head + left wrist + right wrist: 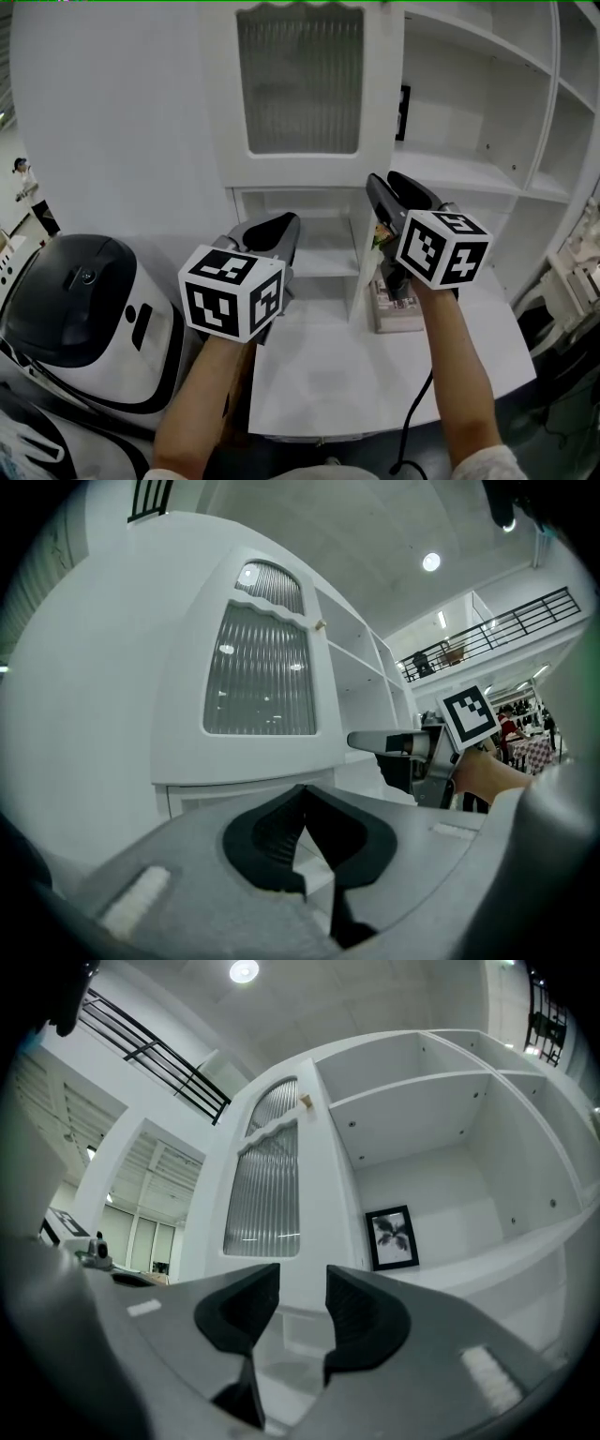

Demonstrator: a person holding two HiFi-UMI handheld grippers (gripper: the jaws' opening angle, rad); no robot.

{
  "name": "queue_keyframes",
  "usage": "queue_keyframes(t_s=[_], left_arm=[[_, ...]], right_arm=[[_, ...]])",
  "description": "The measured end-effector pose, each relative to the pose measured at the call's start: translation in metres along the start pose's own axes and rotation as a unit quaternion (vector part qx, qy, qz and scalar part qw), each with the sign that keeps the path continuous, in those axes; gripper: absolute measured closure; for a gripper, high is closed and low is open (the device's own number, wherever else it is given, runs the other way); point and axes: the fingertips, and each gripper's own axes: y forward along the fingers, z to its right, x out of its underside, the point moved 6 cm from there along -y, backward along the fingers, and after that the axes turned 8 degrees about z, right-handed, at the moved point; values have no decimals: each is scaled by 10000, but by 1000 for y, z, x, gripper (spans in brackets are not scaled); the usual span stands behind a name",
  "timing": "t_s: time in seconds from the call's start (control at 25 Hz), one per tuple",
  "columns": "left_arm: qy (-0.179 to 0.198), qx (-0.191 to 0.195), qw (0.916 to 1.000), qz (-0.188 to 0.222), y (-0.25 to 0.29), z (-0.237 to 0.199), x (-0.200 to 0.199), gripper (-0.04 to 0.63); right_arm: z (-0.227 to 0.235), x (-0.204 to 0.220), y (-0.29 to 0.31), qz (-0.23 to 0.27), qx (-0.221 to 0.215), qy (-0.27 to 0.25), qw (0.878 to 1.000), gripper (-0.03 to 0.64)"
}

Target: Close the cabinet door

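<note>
A white cabinet (309,178) stands on the table, with a ribbed-glass upper door (300,80) facing me; this door (267,1194) carries a small knob at its top right. Below it a small lower door (360,272) stands swung out, edge-on, beside an open compartment. My left gripper (287,225) points level at that compartment, its jaws touching at the tips with nothing in them (303,794). My right gripper (379,184) hovers just right of the lower door, its jaws apart and empty (302,1283). It also shows from the side as the right gripper (375,741).
Open shelves (469,169) fill the cabinet's right side, with a framed picture (403,112) at the back. A flat box (396,307) lies on the white table (375,384) under my right hand. A large white and black machine (84,319) stands at the left.
</note>
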Motion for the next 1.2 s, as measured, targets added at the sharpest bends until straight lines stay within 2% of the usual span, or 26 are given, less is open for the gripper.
queue_keyframes(t_s=[0.44, 0.76, 1.2], left_arm=[[4, 30, 10000, -74, -55, 1, 1, 597], [45, 91, 9999, -14, -83, 11, 1, 597], [61, 133, 9999, -25, -102, 23, -1, 597]], right_arm=[[-70, 15, -41, -229, -116, -154, 9996, 529], [-107, 25, -70, -383, -259, -83, 9989, 615], [-124, 21, -93, -476, -338, -67, 9983, 615]])
